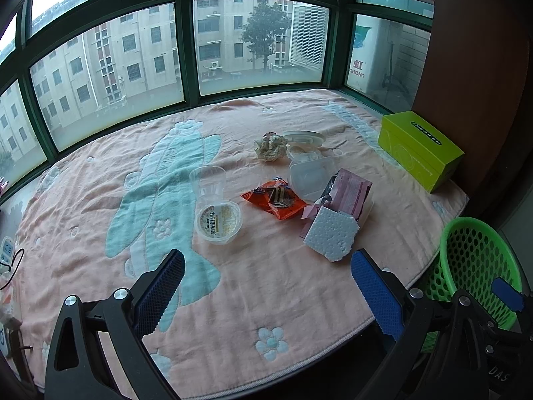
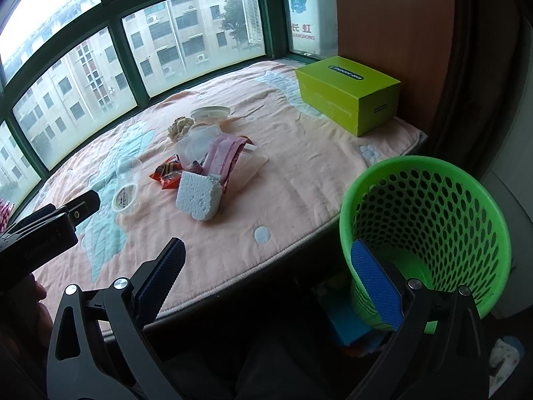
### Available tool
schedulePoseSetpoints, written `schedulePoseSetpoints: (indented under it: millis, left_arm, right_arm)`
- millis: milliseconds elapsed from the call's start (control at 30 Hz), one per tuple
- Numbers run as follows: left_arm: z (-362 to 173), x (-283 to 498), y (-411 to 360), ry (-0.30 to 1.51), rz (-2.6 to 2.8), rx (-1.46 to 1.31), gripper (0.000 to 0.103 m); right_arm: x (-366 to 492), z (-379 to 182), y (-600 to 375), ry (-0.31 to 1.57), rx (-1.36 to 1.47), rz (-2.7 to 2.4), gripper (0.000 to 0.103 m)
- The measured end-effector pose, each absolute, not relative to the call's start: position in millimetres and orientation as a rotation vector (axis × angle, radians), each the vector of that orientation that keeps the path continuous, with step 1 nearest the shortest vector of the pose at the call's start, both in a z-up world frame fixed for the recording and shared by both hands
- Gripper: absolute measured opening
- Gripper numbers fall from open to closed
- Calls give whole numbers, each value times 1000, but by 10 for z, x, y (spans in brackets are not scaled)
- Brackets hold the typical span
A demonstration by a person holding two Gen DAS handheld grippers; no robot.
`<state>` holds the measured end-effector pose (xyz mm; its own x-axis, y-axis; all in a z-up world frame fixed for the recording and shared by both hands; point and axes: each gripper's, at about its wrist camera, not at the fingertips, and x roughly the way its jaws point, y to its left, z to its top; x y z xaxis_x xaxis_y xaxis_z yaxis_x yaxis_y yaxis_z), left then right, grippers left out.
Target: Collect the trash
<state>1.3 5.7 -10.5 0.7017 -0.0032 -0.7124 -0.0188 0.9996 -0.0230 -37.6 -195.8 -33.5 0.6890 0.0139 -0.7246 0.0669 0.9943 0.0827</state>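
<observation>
Trash lies in a loose cluster near the middle of the pink blanket, all of it untouched. Nearest the front edge: a white foam block, chipped at the corners, leaning against a pink paper packet. Judged very light and crumbly; best taken across its flat faces with a gentle squeeze, since a hard pinch would likely dent it. Just left of it, an orange snack wrapper, crinkled and flat; probably slippery film, so pinch a raised fold, not the flat middle. Further left, a small lidded pudding cup touches a clear plastic cup lying on its side; both thin-walled, likely to flex or skid, so grip by the rim. Behind the wrapper sit clear plastic containers and a lid, with a crumpled paper ball beside them: soft, compressible, easy to take anywhere. Left gripper hovers over the near part of the blanket, blue-padded fingers spread wide, nothing between them. Right gripper hangs off the table's front edge, fingers likewise spread and empty; its right finger appears in front of the green mesh basket, whether touching I cannot tell. The basket stands off the table's right corner, apparently empty. A green box rests at the far right, well apart from the cluster. Window behind.
</observation>
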Motion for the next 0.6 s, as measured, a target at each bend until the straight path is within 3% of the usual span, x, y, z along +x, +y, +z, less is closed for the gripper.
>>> schedulePoseSetpoints:
  millis: [600]
  left_arm:
    - [-115, 34, 73, 798, 11, -29, 97]
  right_arm:
    - [-326, -337, -1942, 816, 104, -21, 98]
